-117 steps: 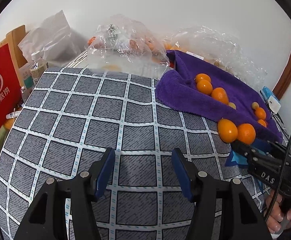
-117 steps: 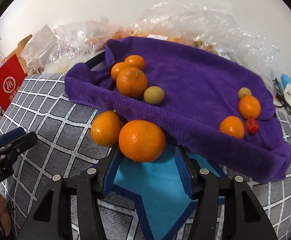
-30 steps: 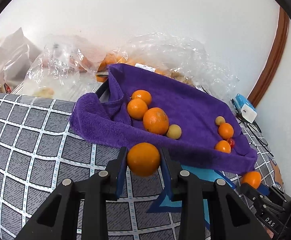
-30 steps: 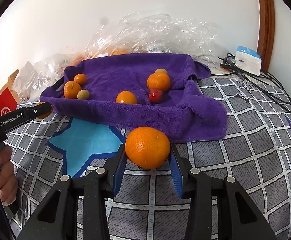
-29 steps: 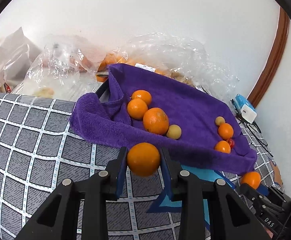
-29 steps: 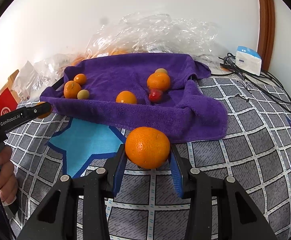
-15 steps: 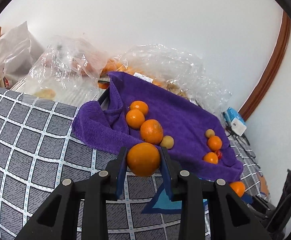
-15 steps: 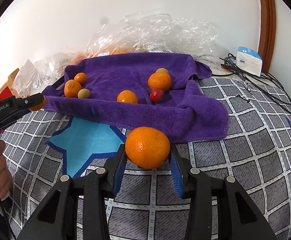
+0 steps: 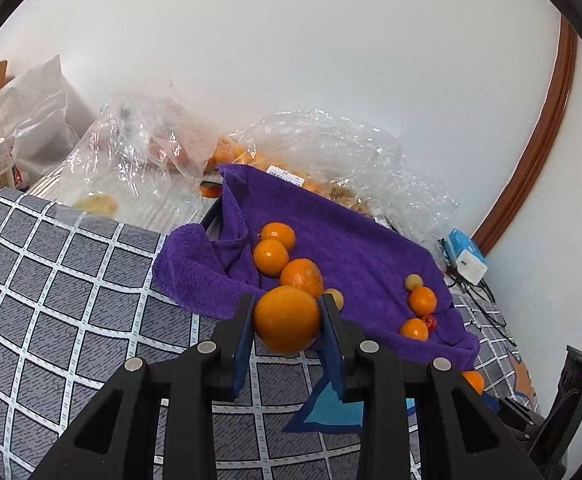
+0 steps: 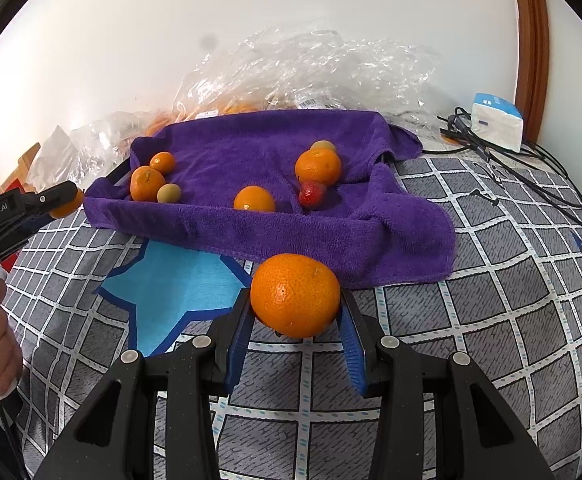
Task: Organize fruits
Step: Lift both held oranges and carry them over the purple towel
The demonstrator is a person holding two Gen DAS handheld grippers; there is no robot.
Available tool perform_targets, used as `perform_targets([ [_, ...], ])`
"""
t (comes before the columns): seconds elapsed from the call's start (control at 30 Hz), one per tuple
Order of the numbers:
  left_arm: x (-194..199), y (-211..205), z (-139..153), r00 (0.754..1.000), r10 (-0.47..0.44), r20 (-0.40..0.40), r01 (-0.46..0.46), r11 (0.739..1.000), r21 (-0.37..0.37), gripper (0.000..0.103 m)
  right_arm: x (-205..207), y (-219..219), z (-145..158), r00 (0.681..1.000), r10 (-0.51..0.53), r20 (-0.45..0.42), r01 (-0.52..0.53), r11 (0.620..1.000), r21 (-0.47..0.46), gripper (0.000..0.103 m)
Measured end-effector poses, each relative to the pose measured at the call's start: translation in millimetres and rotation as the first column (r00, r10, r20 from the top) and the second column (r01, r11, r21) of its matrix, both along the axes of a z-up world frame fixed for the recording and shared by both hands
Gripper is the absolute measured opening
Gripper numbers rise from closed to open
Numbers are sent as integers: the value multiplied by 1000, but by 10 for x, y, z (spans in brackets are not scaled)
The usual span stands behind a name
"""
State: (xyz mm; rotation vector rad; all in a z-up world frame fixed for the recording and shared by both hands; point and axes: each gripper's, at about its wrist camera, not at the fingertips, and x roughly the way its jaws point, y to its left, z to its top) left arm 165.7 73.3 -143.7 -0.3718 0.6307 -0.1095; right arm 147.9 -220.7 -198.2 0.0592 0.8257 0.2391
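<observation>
White wall behind grey grid-patterned tabletop (image 10: pixel 491 300). Left hand-held gripper (image 9: pixel 287 320) clamps round orange (image 9: pixel 287 319); right hand-held gripper (image 10: pixel 295 316) clamps larger dimpled orange (image 10: pixel 295 295). Carry each clear over raised near fold of purple towel-lined tray (image 10: pixel 251 228), lower onto bare towel beside like fruit, release low to prevent rolling.

The purple towel (image 9: pixel 355 248) covers whatever tray lies under it; only a dark edge shows at its left corner. Behind the towel, the clear plastic bags (image 9: pixel 331 152) blur their orange contents. In the left wrist view, the right claw's orange (image 9: pixel 473 380) is half hidden below the towel's right end.
</observation>
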Motion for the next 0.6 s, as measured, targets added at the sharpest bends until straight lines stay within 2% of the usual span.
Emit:
perform_targets([
  [0.17,10,22,-9,1000,3,-6,-3,1000,-14,30,-16,45,25,1000,6,2,-6,1000,-13,41],
  [0.33,18,58,-25,1000,14,-15,-15,1000,-26,30,3,27,139,1000,19,0,-19,1000,12,41],
  [0.4,18,70,-18,1000,17,-13,-17,999,-31,30,44,10,223,1000,19,15,-19,1000,8,41],
  [0.53,61,93,2,999,37,-20,-36,999,15,30,223,-42,411,1000,16,22,-16,1000,21,41],
  [0.6,103,143,18,999,35,-40,-35,999,2,30,345,-41,485,999,18,26,-19,1000,17,41],
])
